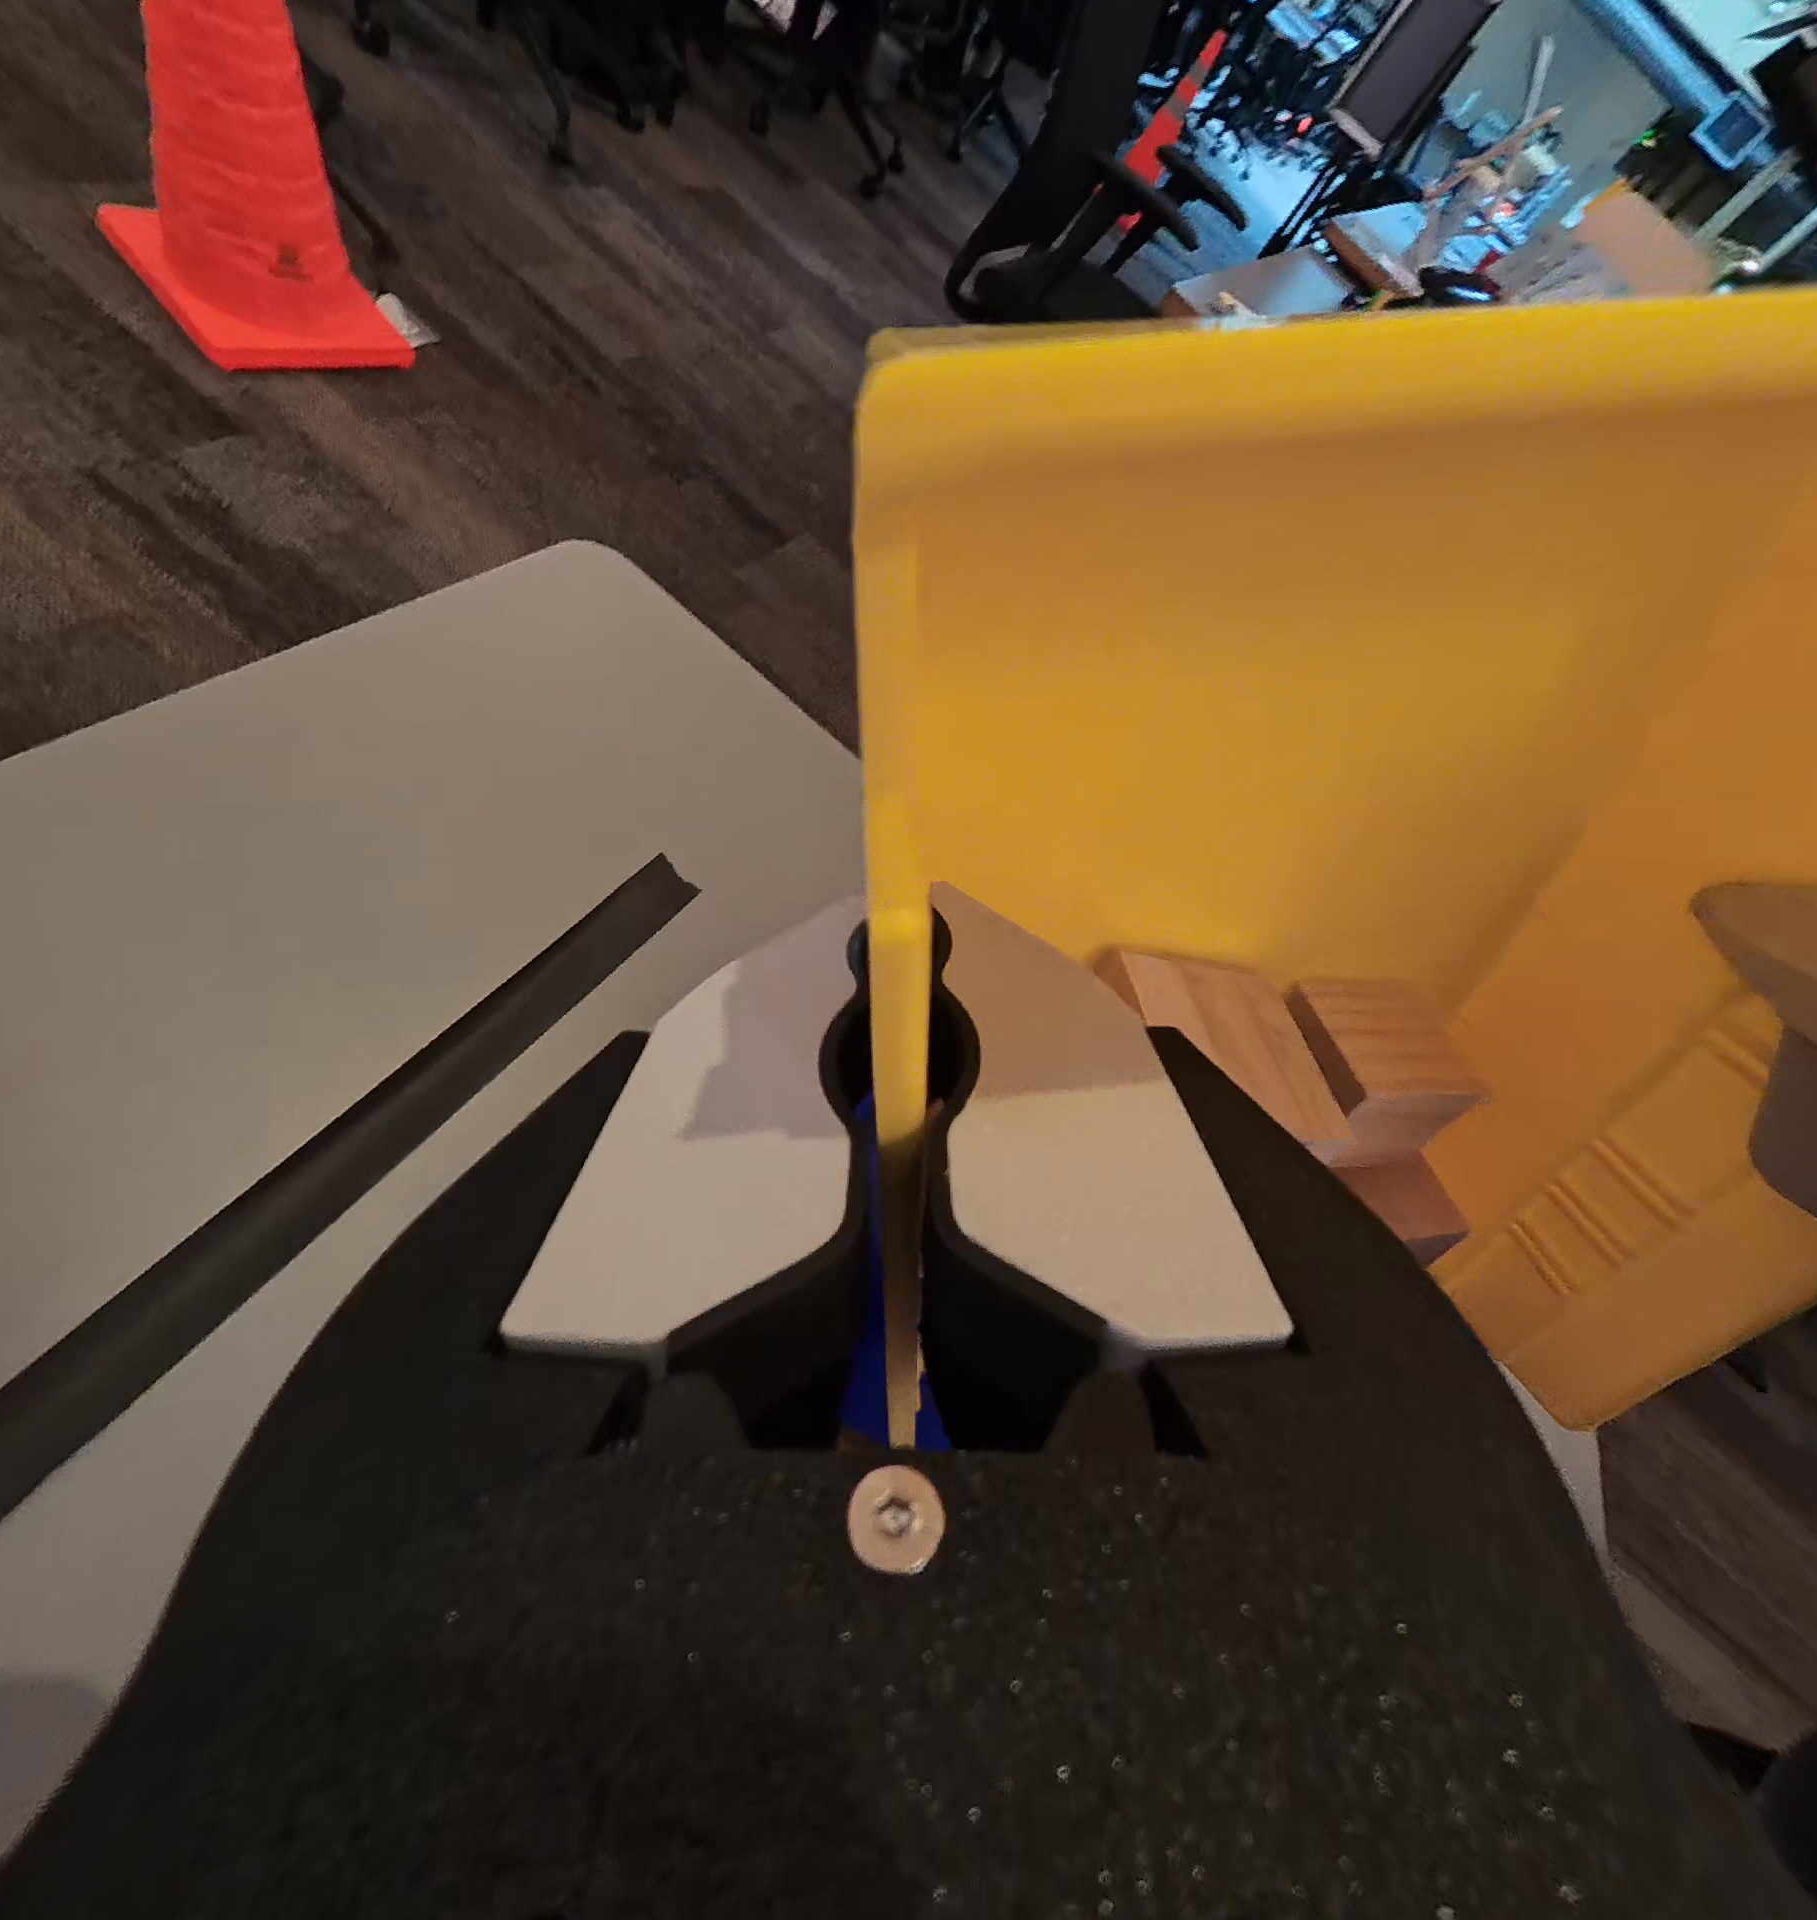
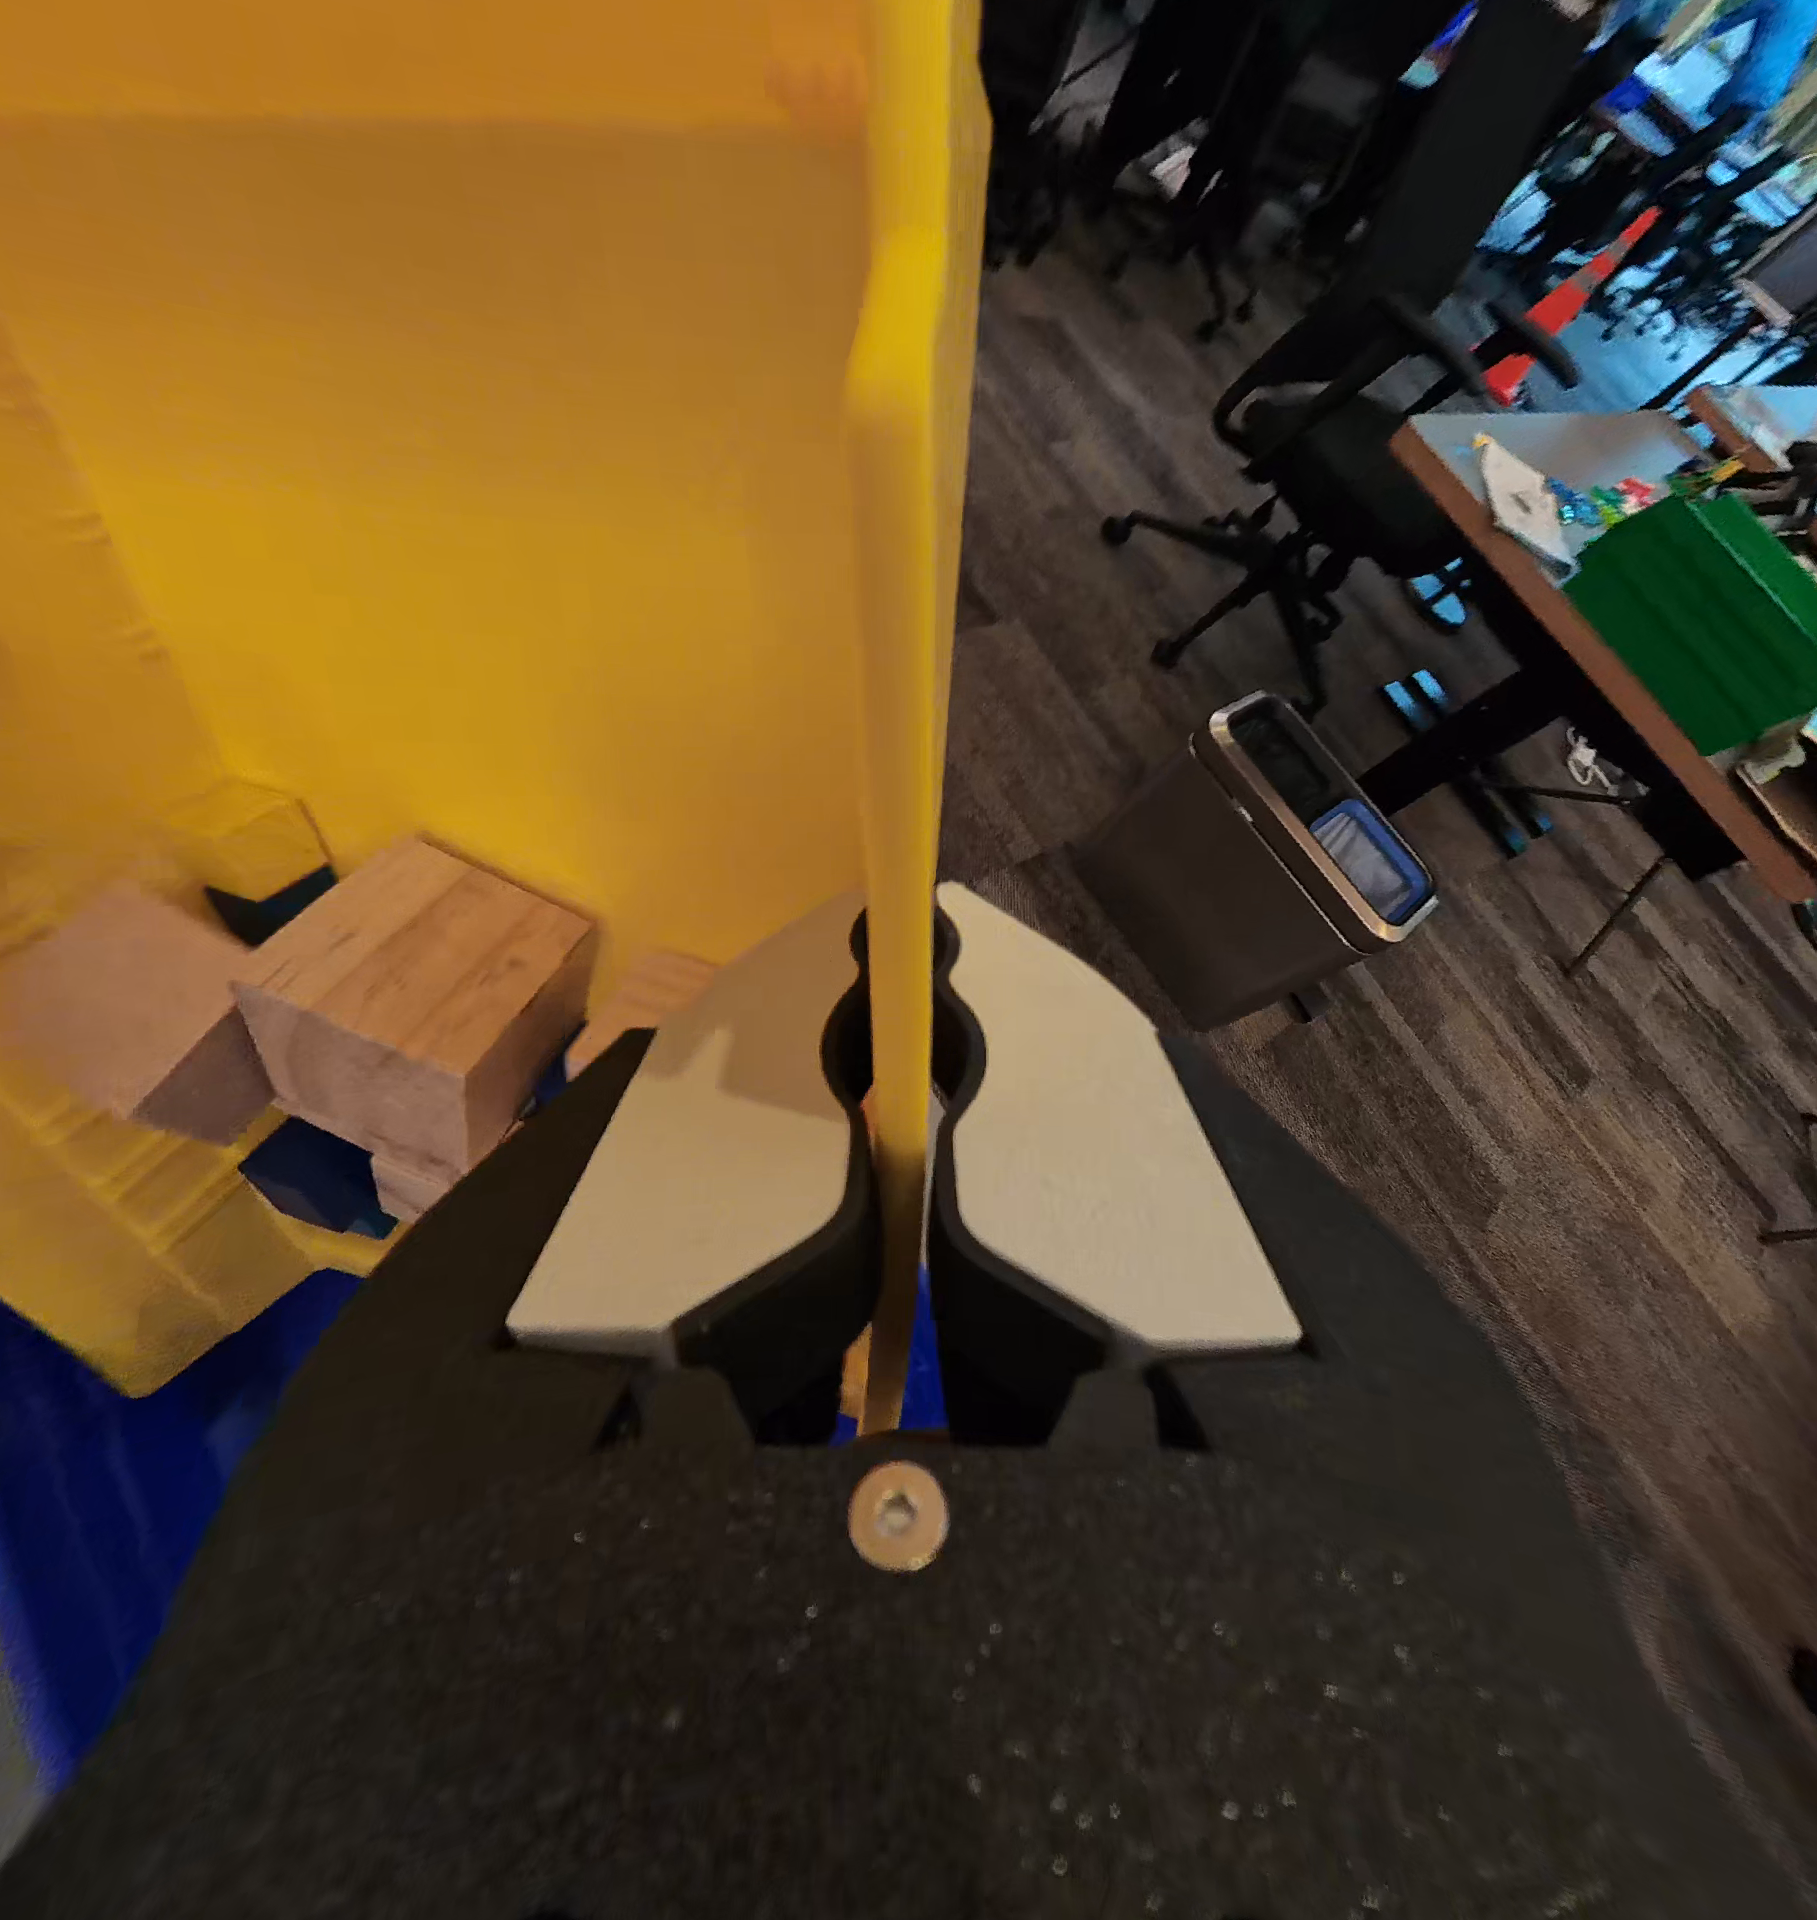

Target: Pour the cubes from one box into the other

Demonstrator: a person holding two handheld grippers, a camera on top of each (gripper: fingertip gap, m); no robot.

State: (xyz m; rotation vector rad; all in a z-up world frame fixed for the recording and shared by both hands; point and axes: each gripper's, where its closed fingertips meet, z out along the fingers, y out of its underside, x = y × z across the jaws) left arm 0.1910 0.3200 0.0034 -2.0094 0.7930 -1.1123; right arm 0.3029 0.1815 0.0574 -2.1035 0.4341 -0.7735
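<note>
yellow box (image 1: 1299, 675), tipped, both walls clamped; wooden cubes (image 2: 416, 987) seemingly sliding.

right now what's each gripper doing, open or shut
Left gripper: shut on a side wall of the yellow box.
Right gripper: shut on the opposite wall of it.

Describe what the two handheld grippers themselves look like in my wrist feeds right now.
Both look identical. The left gripper and the right gripper each have a black, speckled, grainy body that fans out into two black arms. These carry pale grey wedge-shaped fingers with black scalloped inner edges. One silver hex-socket screw sits on the centreline. No cables, sleeves or hands show.
</note>
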